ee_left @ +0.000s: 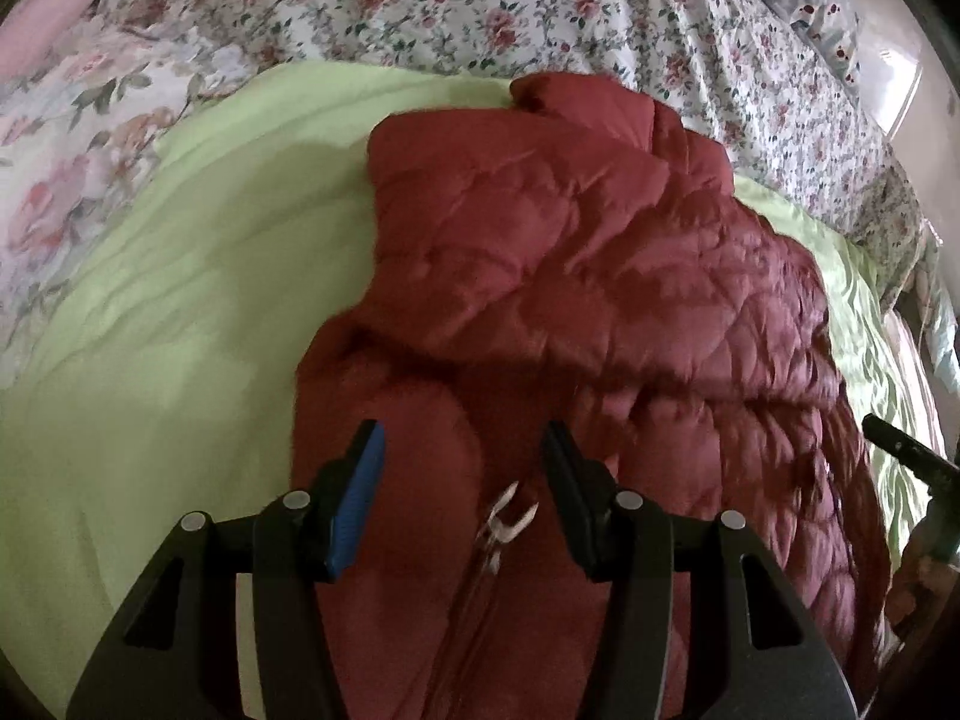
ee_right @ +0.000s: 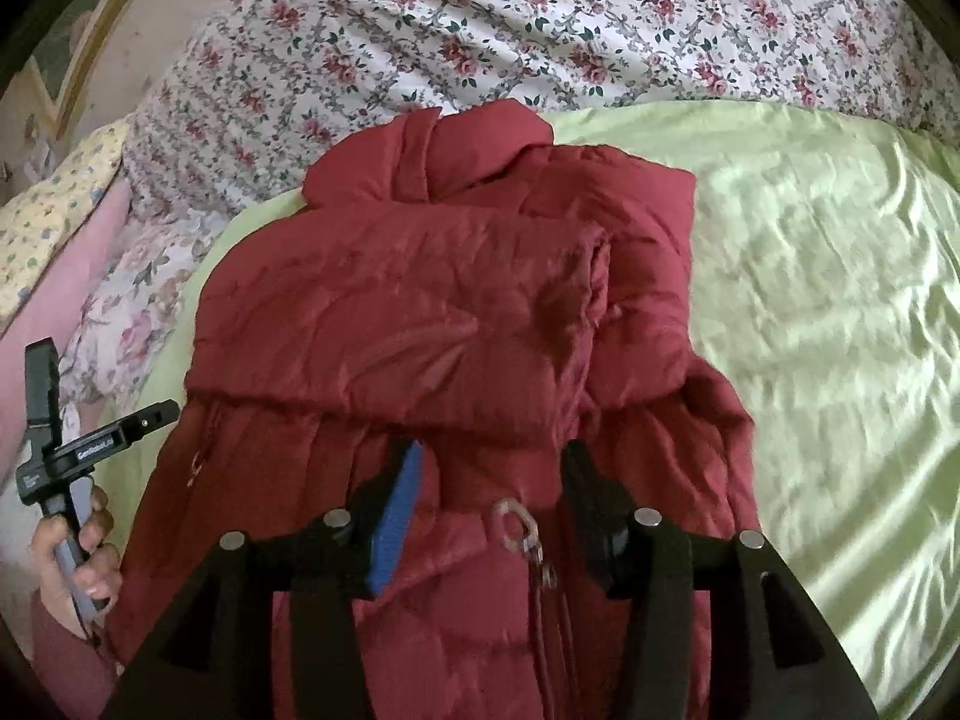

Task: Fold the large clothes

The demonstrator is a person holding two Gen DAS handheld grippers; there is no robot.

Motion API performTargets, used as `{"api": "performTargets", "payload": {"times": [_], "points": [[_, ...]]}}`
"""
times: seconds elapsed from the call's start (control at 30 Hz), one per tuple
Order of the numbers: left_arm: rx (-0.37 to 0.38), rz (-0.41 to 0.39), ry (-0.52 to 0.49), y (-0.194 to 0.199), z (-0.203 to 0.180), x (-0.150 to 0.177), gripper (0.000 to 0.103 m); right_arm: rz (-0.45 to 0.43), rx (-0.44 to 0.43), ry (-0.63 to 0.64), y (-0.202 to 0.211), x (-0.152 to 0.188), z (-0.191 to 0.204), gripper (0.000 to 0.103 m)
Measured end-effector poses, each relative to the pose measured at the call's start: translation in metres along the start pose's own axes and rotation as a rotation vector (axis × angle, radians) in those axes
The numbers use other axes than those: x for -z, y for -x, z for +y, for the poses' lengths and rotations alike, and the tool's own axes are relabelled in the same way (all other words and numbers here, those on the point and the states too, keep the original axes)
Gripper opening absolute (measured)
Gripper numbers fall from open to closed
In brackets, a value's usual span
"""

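A dark red quilted jacket (ee_left: pixel 570 276) lies on a light green satin sheet (ee_left: pixel 198 276), with its collar at the far end and a sleeve folded across its chest (ee_right: pixel 396 312). My left gripper (ee_left: pixel 462 450) hovers open over the jacket's lower part, and a zipper pull (ee_left: pixel 501 516) shows between its fingers, untouched. My right gripper (ee_right: pixel 495 462) is also open above the jacket, over a metal ring (ee_right: pixel 516 525) on a cord. In the right wrist view the left gripper (ee_right: pixel 105 381) stands at the jacket's left edge, held by a hand (ee_right: pixel 78 564).
A floral duvet (ee_right: pixel 540 18) is bunched along the far side of the bed. Pink and yellow-patterned pillows (ee_right: pixel 54 222) lie at the left. The green sheet (ee_right: pixel 828 312) stretches bare to the right of the jacket. One black finger of the right gripper (ee_left: pixel 894 441) pokes in at the right edge.
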State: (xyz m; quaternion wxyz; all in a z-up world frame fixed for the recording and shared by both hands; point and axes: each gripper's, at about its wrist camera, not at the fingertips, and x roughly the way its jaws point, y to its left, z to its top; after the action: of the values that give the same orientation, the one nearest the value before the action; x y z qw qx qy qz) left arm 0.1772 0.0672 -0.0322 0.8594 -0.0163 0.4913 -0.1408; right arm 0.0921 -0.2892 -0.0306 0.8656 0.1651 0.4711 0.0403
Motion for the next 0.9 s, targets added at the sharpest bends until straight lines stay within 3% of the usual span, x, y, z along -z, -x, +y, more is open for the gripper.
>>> {"api": "performTargets", "payload": {"times": [0.5, 0.9], "points": [[-0.025, 0.072, 0.017, 0.047, 0.036, 0.079, 0.058, -0.001, 0.075, -0.047, 0.065, 0.067, -0.027, 0.071], [-0.018, 0.115, 0.064, 0.059, 0.047, 0.122, 0.058, 0.077, 0.126, -0.062, 0.078, 0.117, -0.024, 0.079]]}}
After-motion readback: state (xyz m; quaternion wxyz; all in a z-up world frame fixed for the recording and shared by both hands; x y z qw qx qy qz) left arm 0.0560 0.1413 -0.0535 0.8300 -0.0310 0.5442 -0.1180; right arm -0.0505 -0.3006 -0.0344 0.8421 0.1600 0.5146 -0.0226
